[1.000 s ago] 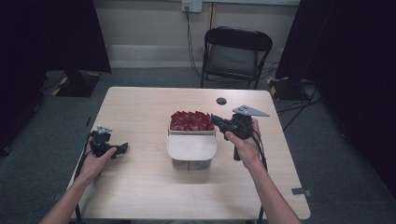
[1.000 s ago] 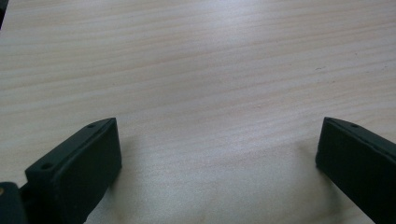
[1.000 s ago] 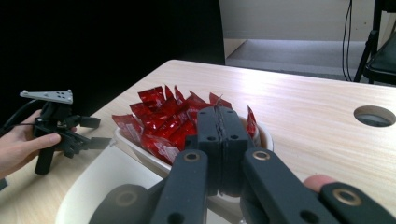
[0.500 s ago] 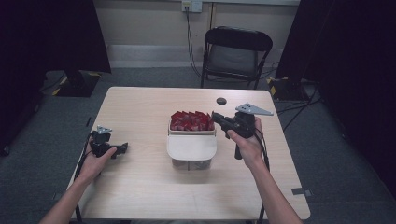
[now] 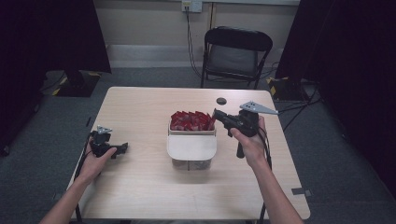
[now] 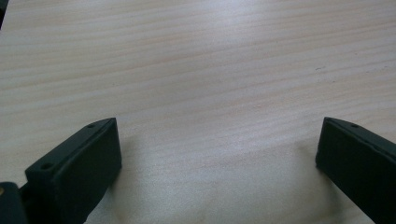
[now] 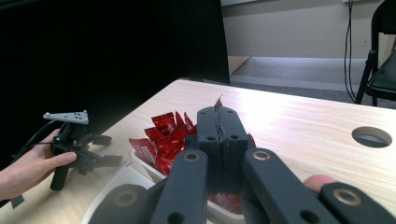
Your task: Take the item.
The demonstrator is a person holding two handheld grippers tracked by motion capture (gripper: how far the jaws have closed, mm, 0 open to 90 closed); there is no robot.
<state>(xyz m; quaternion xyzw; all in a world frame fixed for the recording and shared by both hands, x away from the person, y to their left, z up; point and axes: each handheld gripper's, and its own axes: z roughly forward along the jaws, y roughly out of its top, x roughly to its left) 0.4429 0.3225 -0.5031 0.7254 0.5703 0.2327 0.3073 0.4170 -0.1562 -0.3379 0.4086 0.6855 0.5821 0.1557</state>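
My right gripper point(image 5: 218, 113) is clamped tight on one red sachet point(image 7: 218, 103); in the right gripper view a sliver of red foil sticks up from between the closed jaws, which are pressed together with no gap that I can see. I hold it above the far right corner of the white container point(image 5: 191, 145), which sits in the middle of the worktop point(image 5: 140, 186). The back half of the container is packed with more red sachets point(image 5: 190, 121), standing on edge in a loose heap, while its front half is covered by a pale curved lid or flap. Whether the sachet I grip is clear of the heap or touching it, I cannot tell.

My left gripper point(image 5: 122, 148) rests low on the worktop near its left edge, well apart from the container. Its jaws stand wide apart in the left gripper view, with bare wood grain between them and nothing held.

Beyond the container, near the far edge of the worktop, there is a round cable hole point(image 5: 221, 101). A black folding chair point(image 5: 236, 51) stands behind the worktop on the grey floor, below a wall socket point(image 5: 192, 5) with cords hanging from it.
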